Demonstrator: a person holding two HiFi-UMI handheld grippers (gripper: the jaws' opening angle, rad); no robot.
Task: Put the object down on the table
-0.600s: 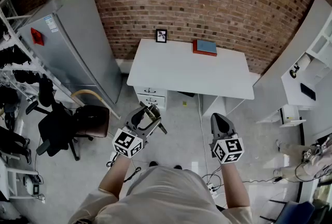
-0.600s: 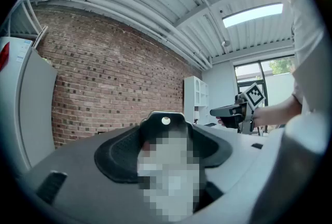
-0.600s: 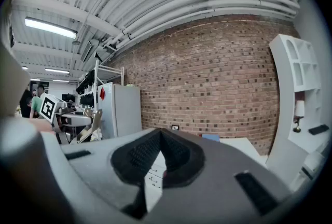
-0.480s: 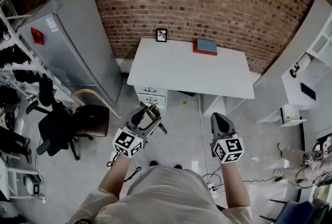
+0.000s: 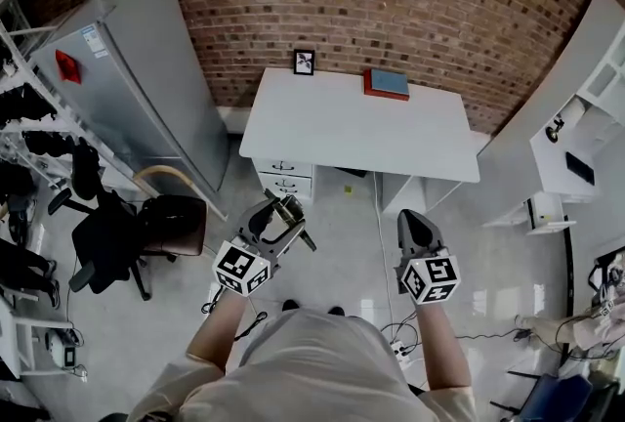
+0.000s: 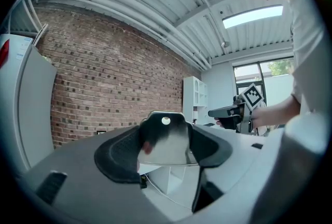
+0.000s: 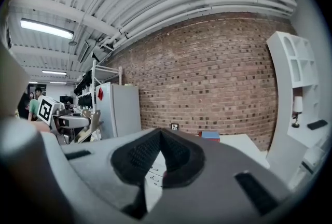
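Observation:
A shiny metal object (image 5: pixel 290 216) with dark parts sits between the jaws of my left gripper (image 5: pixel 276 218), which is shut on it. In the left gripper view the object (image 6: pixel 165 140) fills the gap between the black pads (image 6: pixel 116 153) and shows a rounded top with a white dot. My right gripper (image 5: pixel 410 220) is held beside it, shut and with nothing in it; its pads (image 7: pixel 181 153) meet at the tips. Both grippers hang over the floor, short of the white table (image 5: pixel 352 132) ahead.
On the table's far edge stand a small picture frame (image 5: pixel 304 63) and a red and blue book (image 5: pixel 387 85). A grey fridge (image 5: pixel 146 88) and a black office chair (image 5: pixel 137 234) are at the left, white shelving (image 5: pixel 586 117) at the right. Cables (image 5: pixel 400 342) lie on the floor.

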